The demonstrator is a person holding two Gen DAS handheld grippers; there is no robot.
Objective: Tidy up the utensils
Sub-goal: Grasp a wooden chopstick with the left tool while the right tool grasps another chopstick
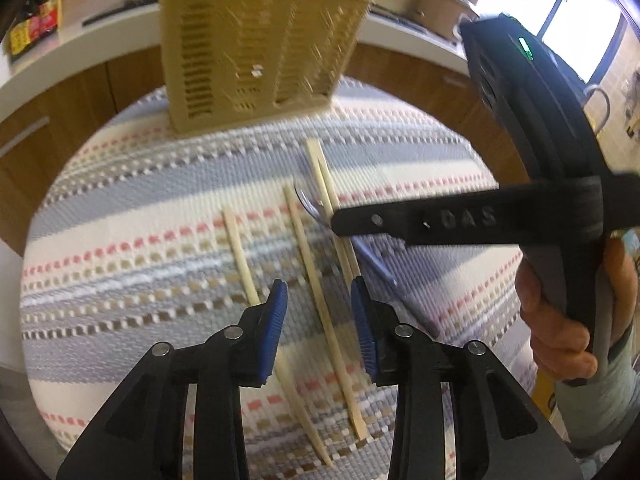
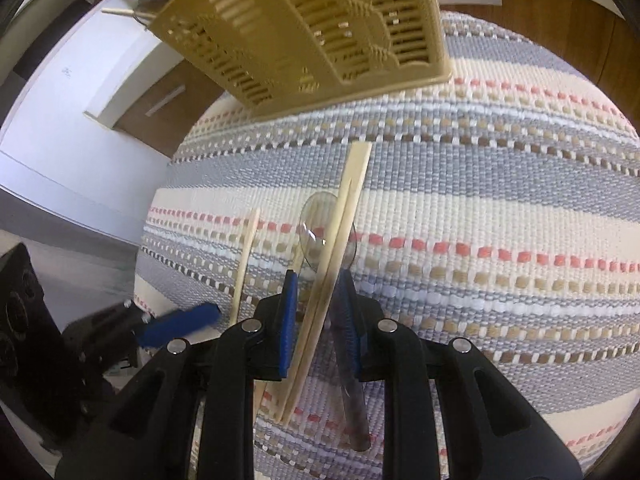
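Several pale wooden chopsticks (image 1: 310, 268) lie on a striped woven mat (image 1: 140, 216). A clear plastic spoon (image 2: 316, 236) with a dark handle lies under a chopstick pair (image 2: 340, 236). A tan slotted utensil basket (image 1: 256, 52) stands at the mat's far edge; it also shows in the right wrist view (image 2: 320, 28). My left gripper (image 1: 320, 312) is open, low over one chopstick. My right gripper (image 2: 318, 312) is open, its pads straddling the chopstick pair and the spoon handle; it also reaches in from the right in the left wrist view (image 1: 344, 222).
Behind the mat runs a white counter (image 1: 80, 40) with bottles (image 1: 36, 16), pots and wooden cabinet fronts. A window (image 1: 580, 28) is at the far right. The person's hand (image 1: 560, 320) holds the right gripper's grip.
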